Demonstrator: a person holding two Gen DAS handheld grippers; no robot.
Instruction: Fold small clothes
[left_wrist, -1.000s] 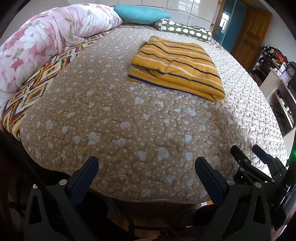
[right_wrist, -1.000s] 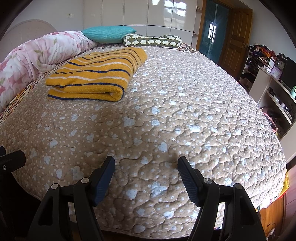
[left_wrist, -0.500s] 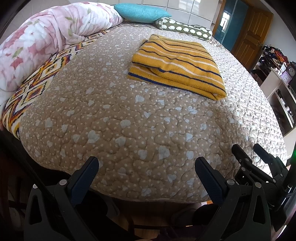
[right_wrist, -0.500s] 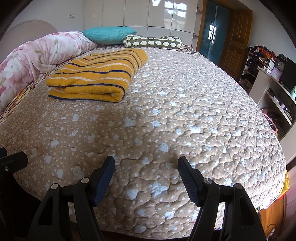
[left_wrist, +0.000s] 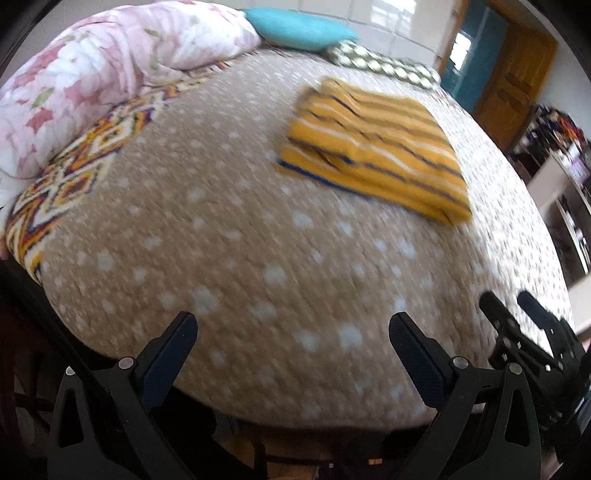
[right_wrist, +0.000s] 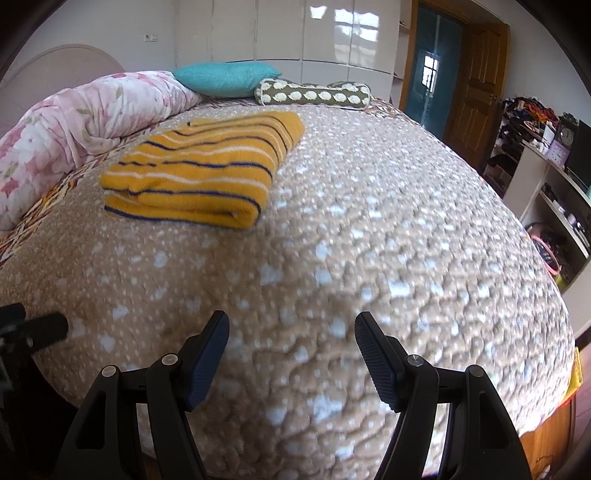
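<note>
A yellow garment with dark blue and white stripes (left_wrist: 373, 149) lies folded into a thick rectangle on the tan spotted bedspread (left_wrist: 229, 236). It also shows in the right wrist view (right_wrist: 203, 173), at the far left of the bed. My left gripper (left_wrist: 291, 328) is open and empty over the bed's near edge, well short of the garment. My right gripper (right_wrist: 291, 328) is open and empty, also over the near edge. The right gripper's fingers (left_wrist: 532, 325) show at the right of the left wrist view.
A pink floral duvet (right_wrist: 85, 122) is bunched along the left side. A teal pillow (right_wrist: 225, 77) and an olive bolster (right_wrist: 314, 94) lie at the head. A shelf unit (right_wrist: 554, 192) and a wooden door (right_wrist: 476, 99) stand to the right.
Both views have shifted and blurred as the grippers move; the folded garment sits lower and closer in both views. Both grippers stay open and empty.
</note>
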